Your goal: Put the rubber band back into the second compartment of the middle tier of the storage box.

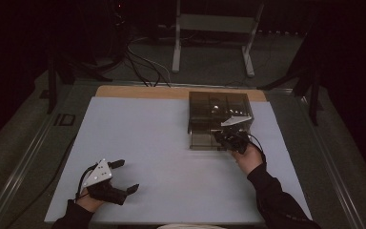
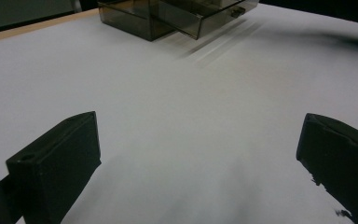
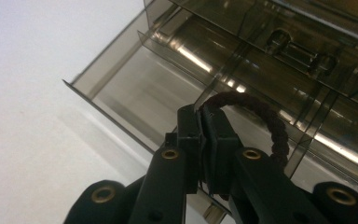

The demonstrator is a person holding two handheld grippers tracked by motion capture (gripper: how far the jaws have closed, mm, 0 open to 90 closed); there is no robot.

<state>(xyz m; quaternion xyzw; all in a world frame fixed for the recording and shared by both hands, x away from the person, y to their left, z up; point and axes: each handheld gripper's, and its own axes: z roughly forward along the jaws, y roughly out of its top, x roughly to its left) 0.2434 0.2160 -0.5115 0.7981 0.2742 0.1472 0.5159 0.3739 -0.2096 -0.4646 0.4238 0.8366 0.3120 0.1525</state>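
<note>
Right claw (image 3: 204, 122) pinches dark braided loop (image 3: 265, 122) over open drawer (image 3: 135, 93)

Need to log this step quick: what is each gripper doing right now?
Left gripper: open, holding nothing, over the white table.
Right gripper: closed on a dark braided cord, above the open drawer of the clear box.

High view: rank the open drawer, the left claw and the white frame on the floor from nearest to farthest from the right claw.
1. Open drawer of the smoky plastic box: right under the right claw.
2. Left claw: near-left on the table.
3. White frame: on the floor beyond the table.
</note>
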